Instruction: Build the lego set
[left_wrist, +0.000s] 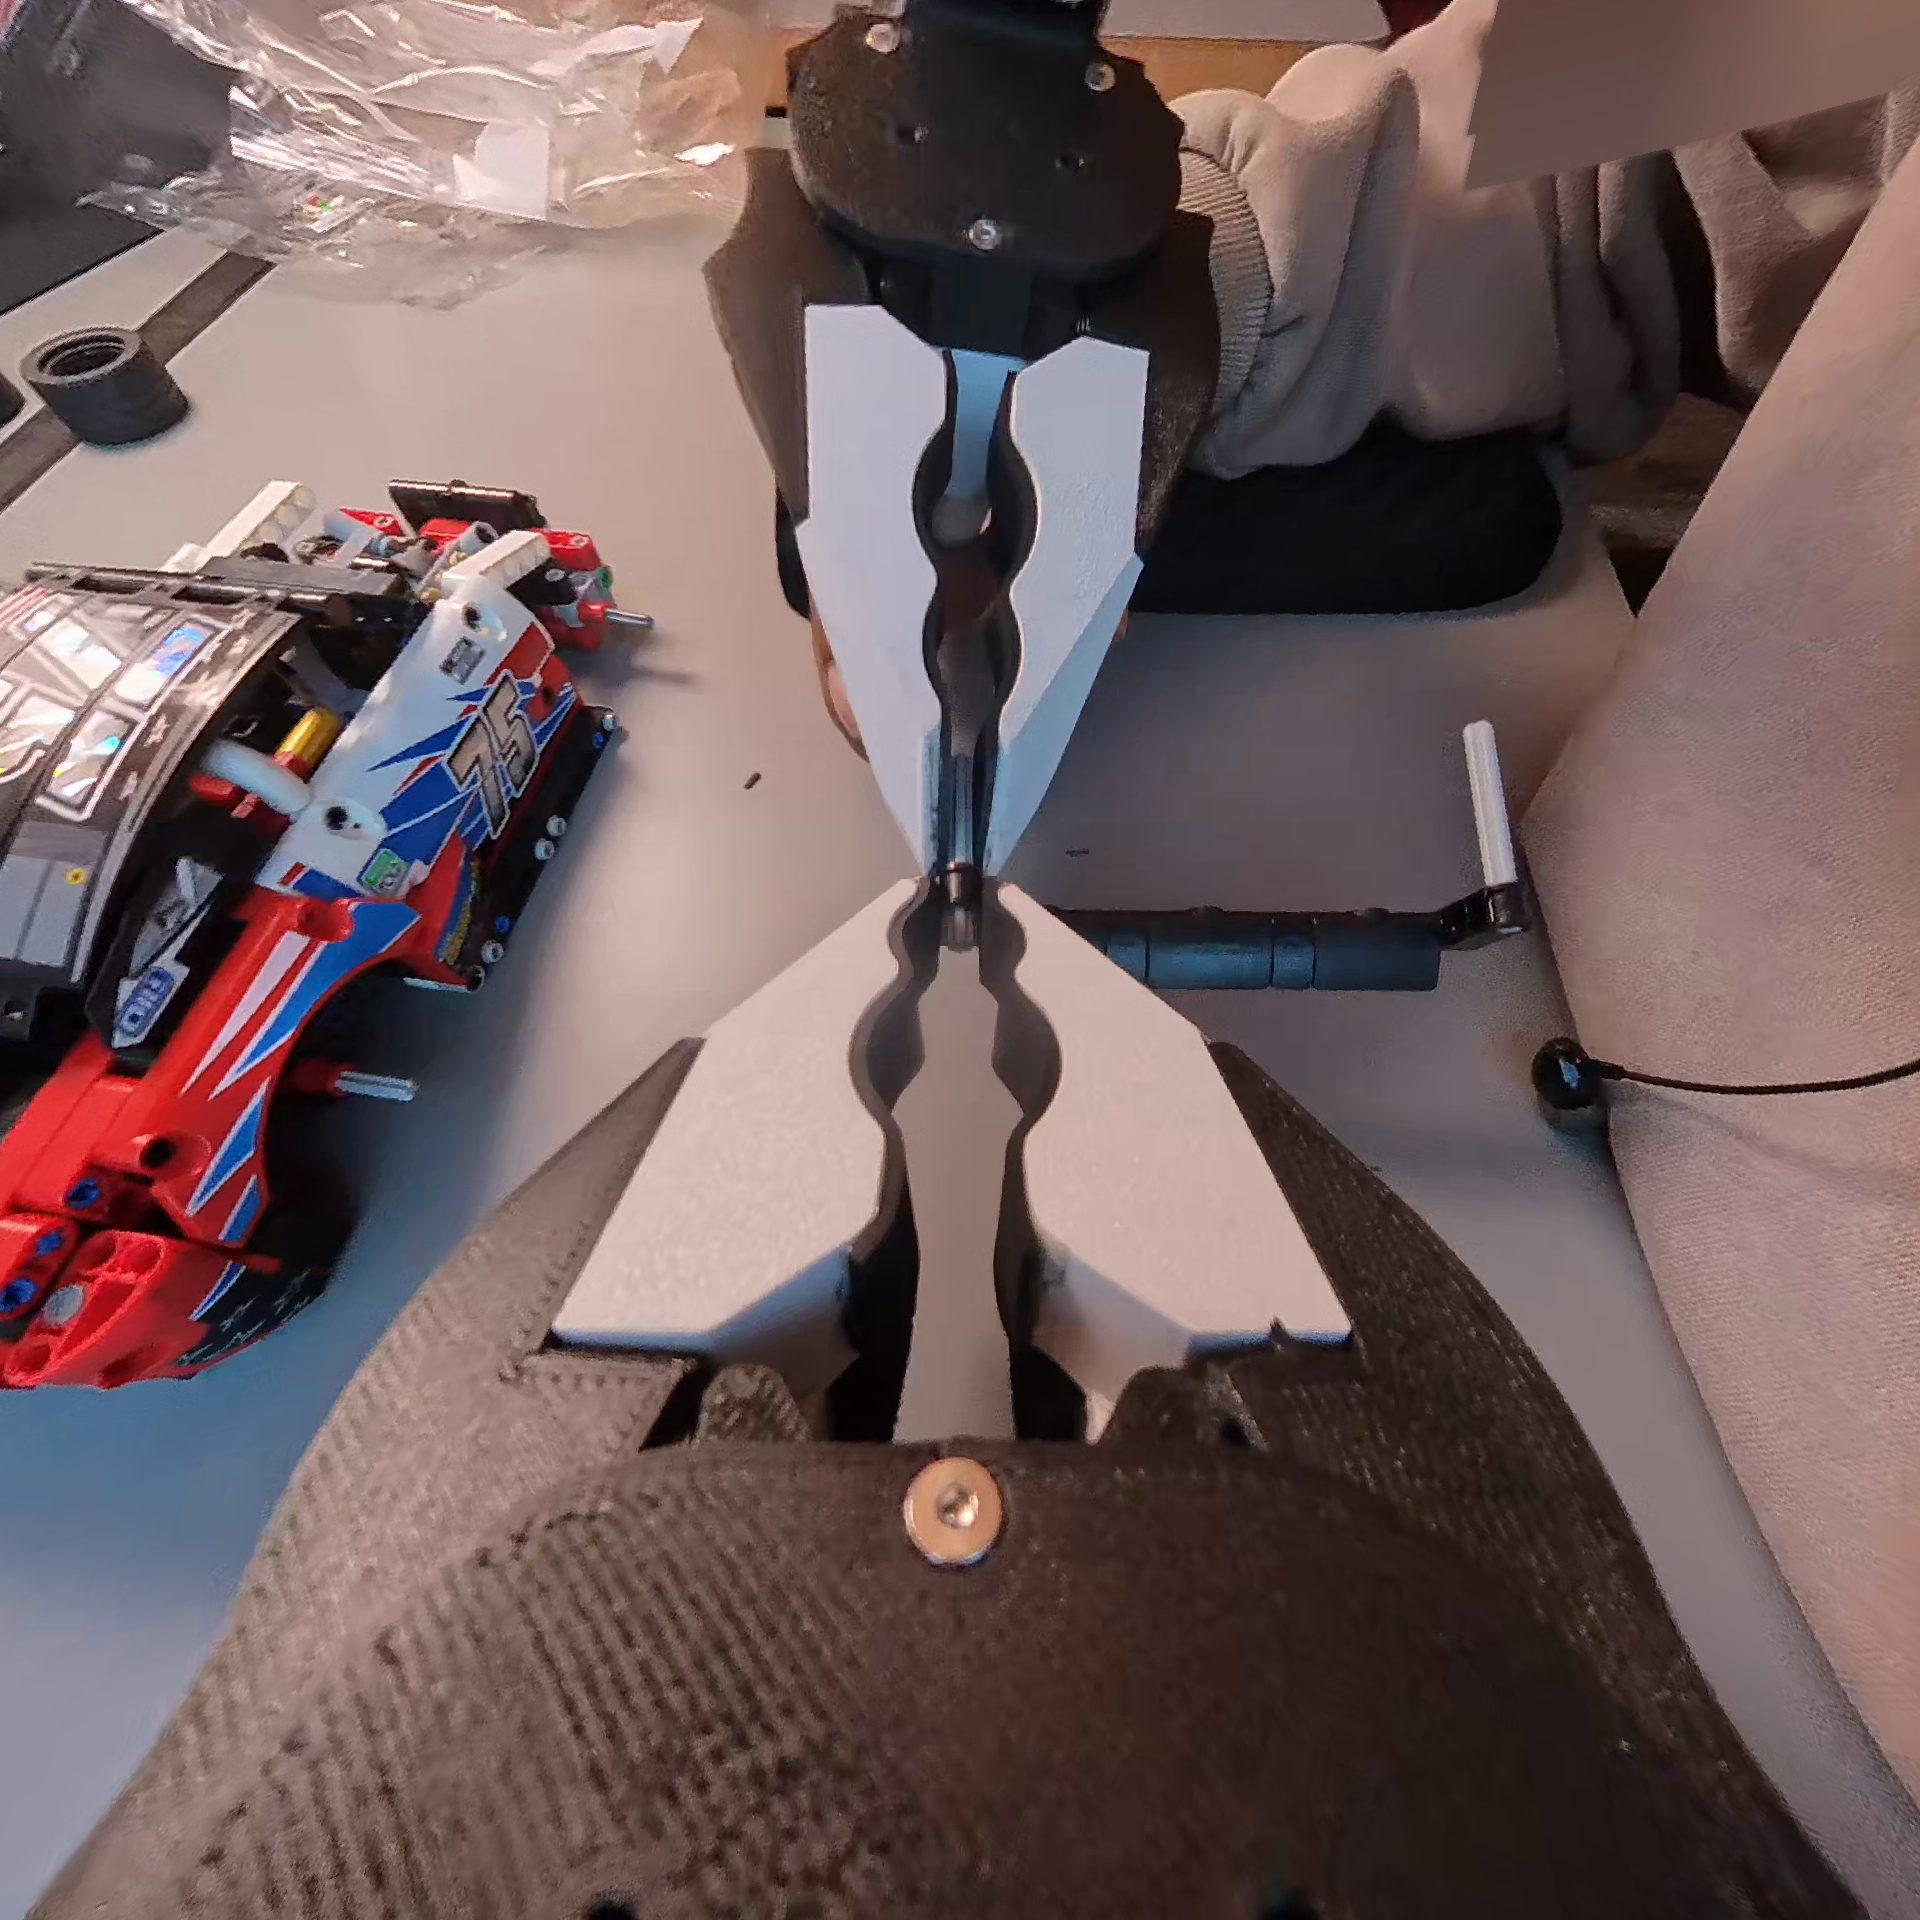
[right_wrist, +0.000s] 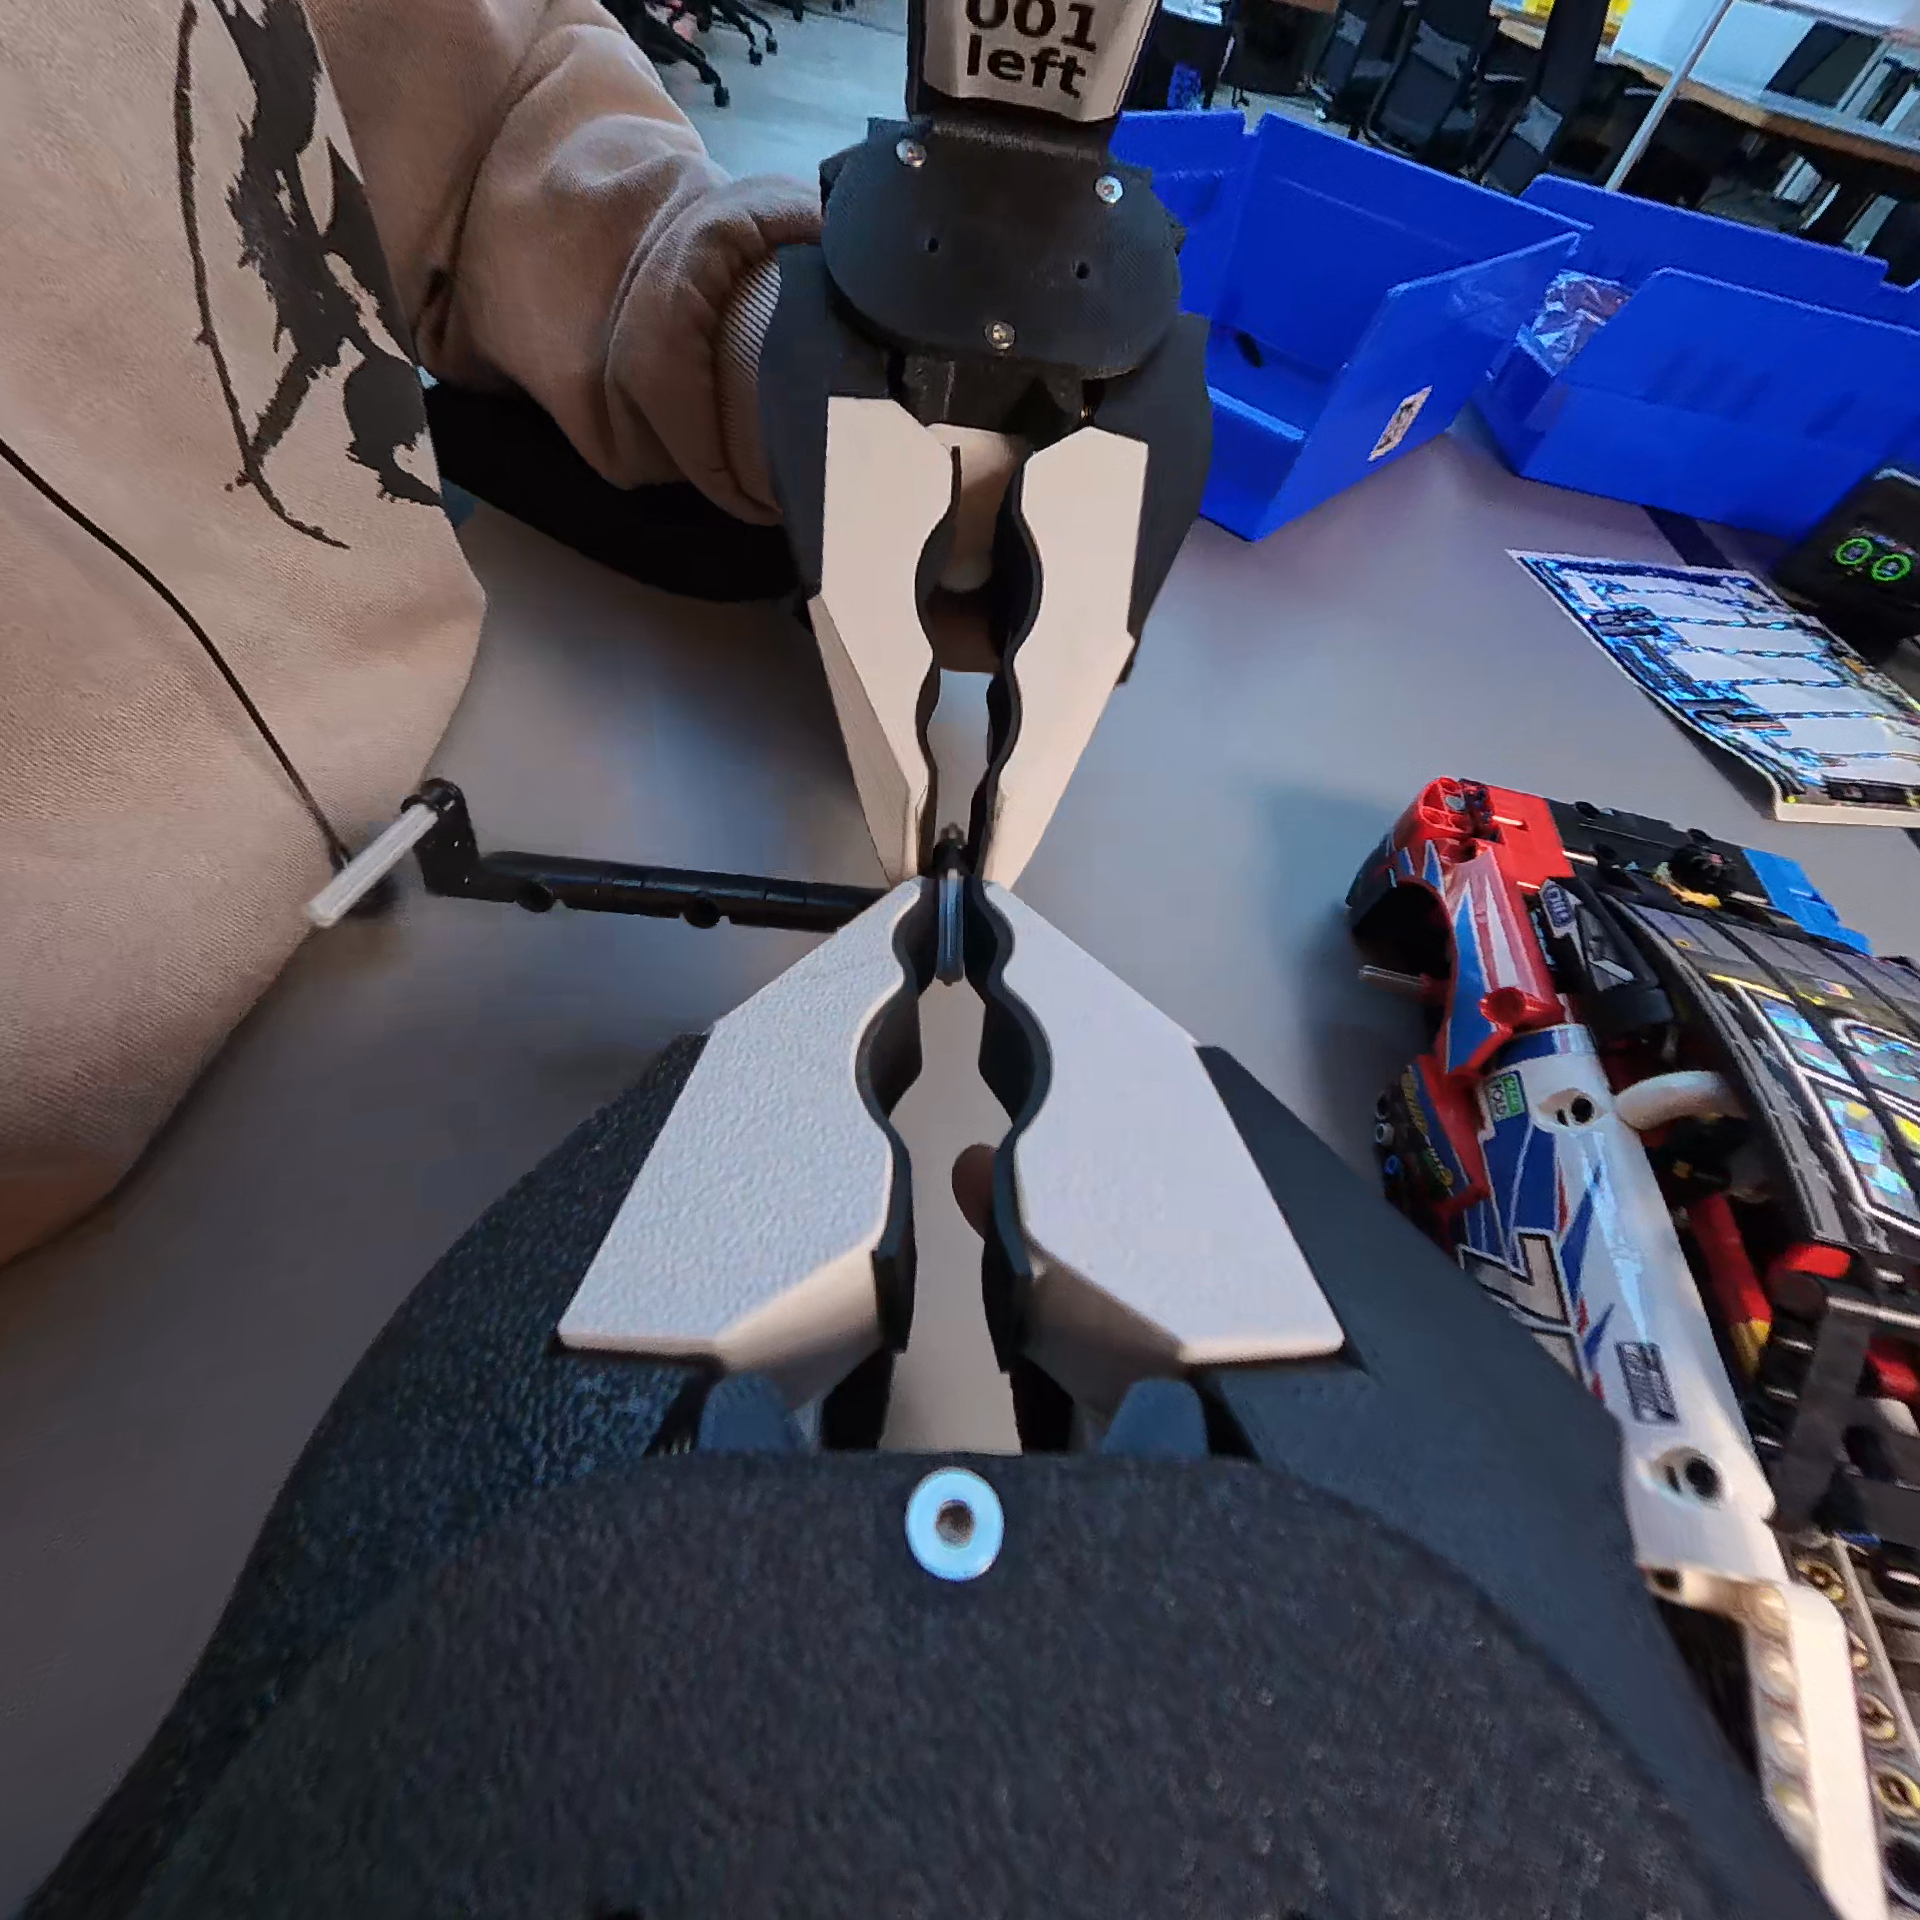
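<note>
My left gripper (left_wrist: 957, 902) and right gripper (right_wrist: 950, 906) meet tip to tip above the grey table (left_wrist: 623, 436). Each is shut on a small black Lego piece: the left one's (left_wrist: 956, 885), the right one's, ring-like, (right_wrist: 948, 940). The right gripper (left_wrist: 961, 847) comes in from the top of the left wrist view. The left gripper (right_wrist: 951, 847) does the same in the right wrist view. A long black axle assembly (left_wrist: 1278, 951) with a white axle (left_wrist: 1488, 810) at its end lies just beside the tips; it also shows in the right wrist view (right_wrist: 644, 894). The red, white and blue Lego car (left_wrist: 312, 883) (right_wrist: 1621, 1091) lies to the side.
A black tyre (left_wrist: 104, 384) and clear plastic bags (left_wrist: 416, 135) lie at the back left. Blue bins (right_wrist: 1455, 312), an instruction booklet (right_wrist: 1714, 686) and a small black device (right_wrist: 1870, 561) lie beyond the car. A person's beige sweatshirt (right_wrist: 156, 623) borders the table. My left and right fingertips are right by each other.
</note>
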